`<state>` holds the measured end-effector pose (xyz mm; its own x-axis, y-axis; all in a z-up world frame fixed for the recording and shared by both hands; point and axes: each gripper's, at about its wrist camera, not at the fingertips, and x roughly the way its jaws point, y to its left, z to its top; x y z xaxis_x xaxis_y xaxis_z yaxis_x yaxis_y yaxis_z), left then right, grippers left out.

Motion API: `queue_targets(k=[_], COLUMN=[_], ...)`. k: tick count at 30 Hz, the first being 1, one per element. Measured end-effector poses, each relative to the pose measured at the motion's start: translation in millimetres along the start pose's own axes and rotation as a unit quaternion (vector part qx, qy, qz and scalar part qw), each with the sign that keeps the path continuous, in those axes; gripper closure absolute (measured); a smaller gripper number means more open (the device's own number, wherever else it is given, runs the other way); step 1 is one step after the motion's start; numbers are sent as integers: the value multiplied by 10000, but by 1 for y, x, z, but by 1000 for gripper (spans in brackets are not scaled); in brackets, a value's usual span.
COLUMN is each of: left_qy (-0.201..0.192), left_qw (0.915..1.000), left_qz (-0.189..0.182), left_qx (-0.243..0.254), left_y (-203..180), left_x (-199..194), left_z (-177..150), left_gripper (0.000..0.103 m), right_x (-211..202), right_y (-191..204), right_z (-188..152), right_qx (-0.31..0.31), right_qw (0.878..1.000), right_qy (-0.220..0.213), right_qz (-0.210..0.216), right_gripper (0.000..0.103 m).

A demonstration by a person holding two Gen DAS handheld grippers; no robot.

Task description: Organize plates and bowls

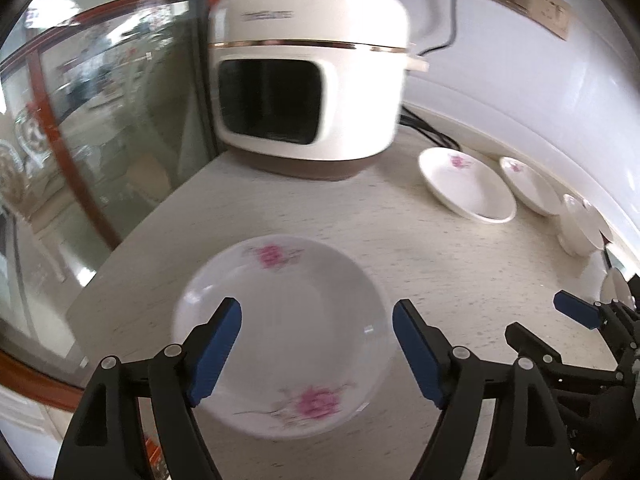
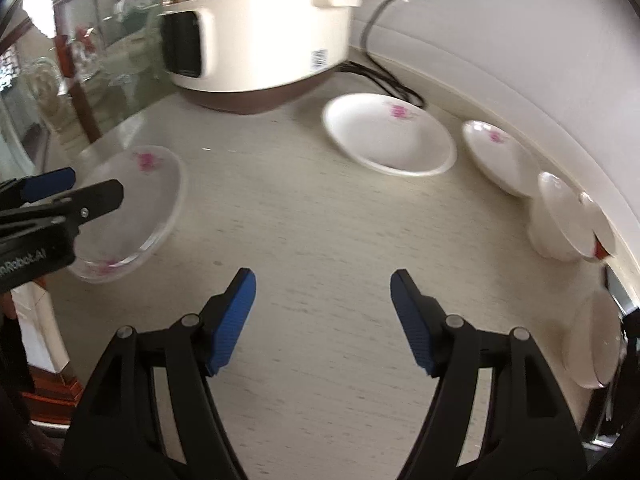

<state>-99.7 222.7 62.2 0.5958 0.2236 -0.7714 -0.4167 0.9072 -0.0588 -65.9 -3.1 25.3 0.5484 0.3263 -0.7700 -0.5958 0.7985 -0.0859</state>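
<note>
A white plate with pink flowers [image 1: 286, 332] lies flat on the counter near its left edge; it also shows in the right wrist view [image 2: 136, 208]. My left gripper [image 1: 316, 344] is open just above it, one finger over each side, holding nothing. My right gripper [image 2: 322, 320] is open and empty over bare counter to the plate's right; it shows at the right of the left wrist view [image 1: 560, 320]. Two more flowered plates [image 2: 390, 134] [image 2: 496, 156] lie by the back wall. White bowls [image 2: 564, 216] [image 2: 596, 340] stand at the far right.
A cream rice cooker [image 1: 312, 80] stands at the back of the counter [image 2: 320, 220], its black cord [image 2: 384, 76] trailing behind the plates. A glass cabinet [image 1: 80, 120] borders the counter's left side. The wall runs along the back and right.
</note>
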Motion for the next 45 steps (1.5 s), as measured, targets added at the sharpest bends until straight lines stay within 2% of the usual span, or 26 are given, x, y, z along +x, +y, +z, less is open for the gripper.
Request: queue_targets(k=[13, 24, 34, 40, 45], left_qy=[128, 380, 829, 902, 888], left_qw=[9966, 9930, 9878, 9868, 9873], left_qz=[-617, -949, -1273, -1294, -1291], left_qx=[522, 600, 349, 372, 264], left_y=[-54, -79, -93, -105, -109], left_x=[28, 56, 96, 114, 128], left_z=[20, 40, 73, 85, 100], left_gripper=[24, 24, 24, 24, 24], right_x=[3, 21, 44, 60, 72], right_y=[-51, -77, -107, -121, -134], right_z=[-7, 2, 26, 37, 49], right_qx=[701, 1092, 1616, 1895, 2262], right_qw=[9970, 9929, 9861, 9811, 9732], right_qy=[135, 187, 275, 381, 330], right_qz=[-308, -436, -283, -100, 266], right_gripper=[29, 29, 29, 29, 29])
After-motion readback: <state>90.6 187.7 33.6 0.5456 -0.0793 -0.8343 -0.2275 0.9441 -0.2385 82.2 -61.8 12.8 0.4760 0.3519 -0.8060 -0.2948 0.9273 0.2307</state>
